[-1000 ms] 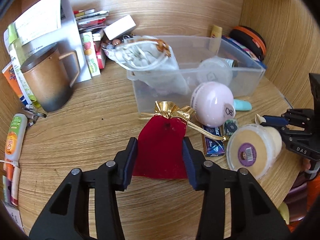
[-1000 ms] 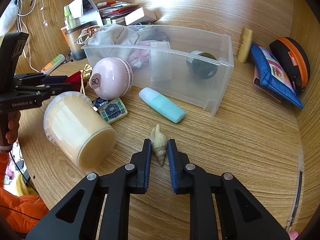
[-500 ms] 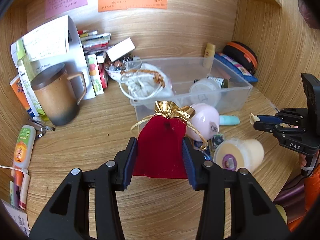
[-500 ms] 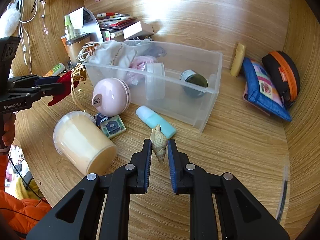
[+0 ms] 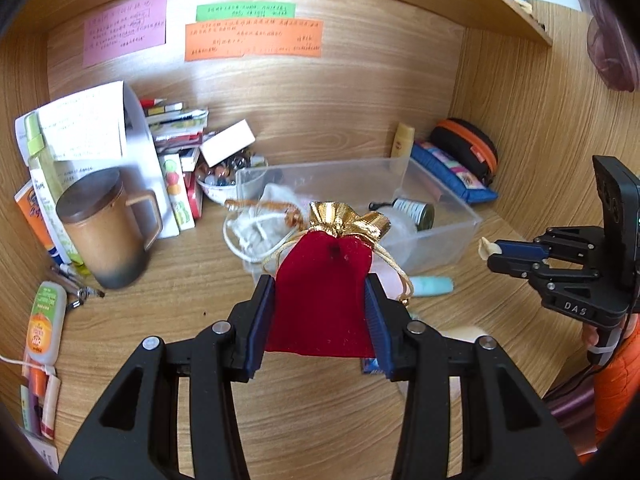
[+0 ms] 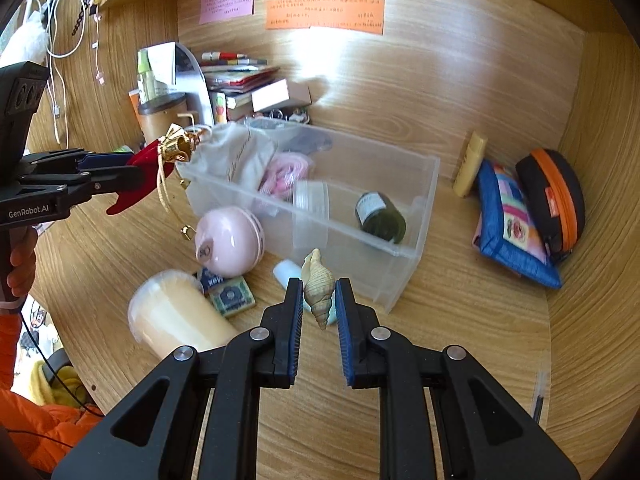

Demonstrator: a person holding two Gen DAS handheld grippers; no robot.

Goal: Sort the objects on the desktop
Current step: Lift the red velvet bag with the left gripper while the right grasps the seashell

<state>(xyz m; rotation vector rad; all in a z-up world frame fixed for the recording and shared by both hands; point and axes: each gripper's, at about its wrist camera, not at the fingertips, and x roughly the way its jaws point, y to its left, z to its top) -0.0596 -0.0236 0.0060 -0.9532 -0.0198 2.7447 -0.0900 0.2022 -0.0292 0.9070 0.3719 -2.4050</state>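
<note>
My left gripper (image 5: 320,304) is shut on a red velvet pouch (image 5: 324,292) with a gold top, held above the desk in front of the clear plastic bin (image 5: 436,196). In the right wrist view the left gripper (image 6: 120,178) and the pouch (image 6: 148,168) hang at the left, level with the bin's (image 6: 420,216) near corner. My right gripper (image 6: 319,300) is shut on a spiral seashell (image 6: 318,282), lifted above the desk before the bin. The shell tip (image 5: 485,247) shows in the left wrist view at the right gripper (image 5: 494,252).
The bin holds a white drawstring bag (image 6: 236,152), a dark jar (image 6: 380,218) and a clear lid. On the desk lie a pink round case (image 6: 228,240), a cream tub (image 6: 176,316), a teal tube (image 5: 430,285), small packets, a brown mug (image 5: 104,228), pouches (image 6: 516,220) at the right.
Both grippers have risen from the desk with their loads: the pouch and the shell are lifted higher, and the views now take in the back wall's notes.
</note>
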